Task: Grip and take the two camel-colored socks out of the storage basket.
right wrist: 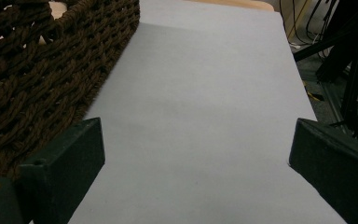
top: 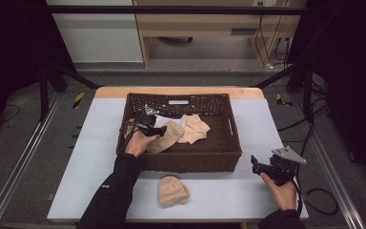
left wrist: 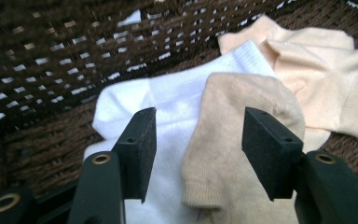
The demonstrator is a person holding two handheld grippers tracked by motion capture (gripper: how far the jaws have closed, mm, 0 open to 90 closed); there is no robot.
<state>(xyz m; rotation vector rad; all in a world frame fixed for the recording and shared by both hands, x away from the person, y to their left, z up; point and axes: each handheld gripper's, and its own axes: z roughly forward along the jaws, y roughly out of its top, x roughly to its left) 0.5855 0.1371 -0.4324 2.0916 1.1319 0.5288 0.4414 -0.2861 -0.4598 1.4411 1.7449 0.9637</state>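
A brown wicker basket (top: pixel 219 160) stands in the middle of the table and holds a tan sock (top: pixel 169 135), a white sock (top: pixel 162 120) and a peach sock (top: pixel 195 128). My left gripper (top: pixel 159 130) is inside the basket at its left, open. In the left gripper view its jaws straddle the edge where the tan sock (left wrist: pixel 242 121) overlaps the white sock (left wrist: pixel 168 100), just above them; the peach sock (left wrist: pixel 321 70) lies beyond. Another tan sock (top: pixel 172 191) lies folded on the table in front of the basket. My right gripper (top: pixel 257 164) is open, right of the basket, over bare table.
The table is covered by a pale grey sheet (top: pixel 95 157). The right gripper view has the basket wall (right wrist: pixel 37 70) at left and the table's right edge (right wrist: pixel 303 88) with cables and stand legs beyond. Metal rails run along both sides of the table.
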